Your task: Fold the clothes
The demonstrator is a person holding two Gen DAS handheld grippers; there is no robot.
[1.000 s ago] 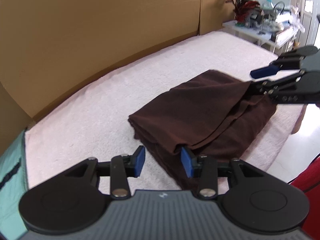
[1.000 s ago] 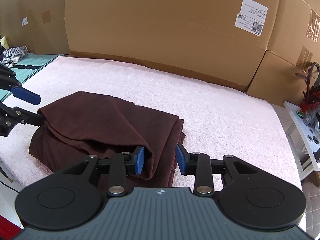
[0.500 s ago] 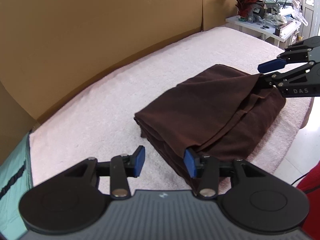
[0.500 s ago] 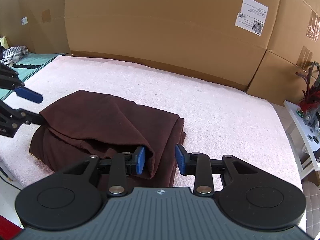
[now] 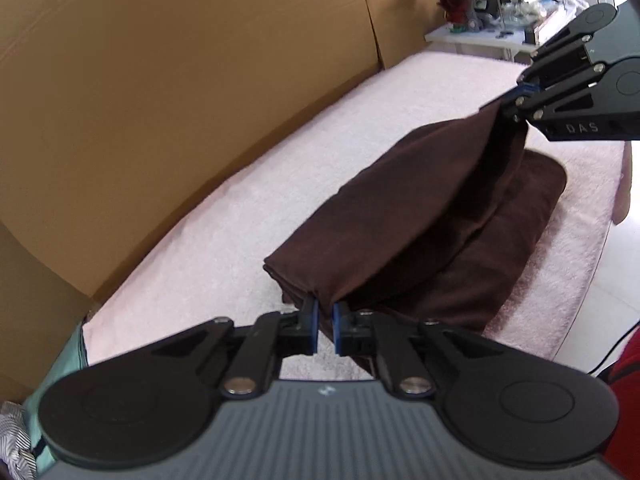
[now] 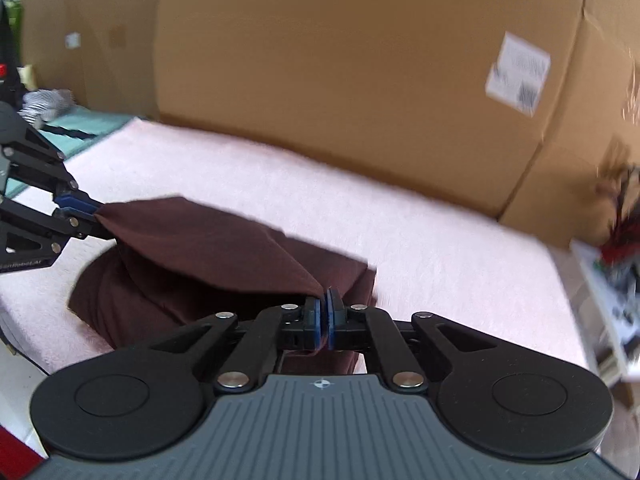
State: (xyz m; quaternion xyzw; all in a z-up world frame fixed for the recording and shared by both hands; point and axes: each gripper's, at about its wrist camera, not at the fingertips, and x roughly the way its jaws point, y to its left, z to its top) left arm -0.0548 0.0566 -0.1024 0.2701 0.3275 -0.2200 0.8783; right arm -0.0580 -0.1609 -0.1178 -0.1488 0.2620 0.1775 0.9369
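Left gripper (image 5: 325,326) and right gripper (image 6: 325,322) jaws just closed, each clenched on brown cloth (image 5: 404,216) corner, top layer lifted off pink bed (image 5: 248,216).

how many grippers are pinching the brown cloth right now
2. The left gripper is shut on the near corner of the dark brown folded cloth; the right gripper is shut on the upper layer's other corner. Both lift it off the pink towel-covered surface.

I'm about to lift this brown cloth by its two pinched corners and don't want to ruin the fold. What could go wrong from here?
The left gripper and right gripper each pinch only the top layer's corner of the brown cloth, so it might slip out.

The lower layers lie loose on the pink blanket and could drag or bunch.

Uneven lifting could skew the fold.
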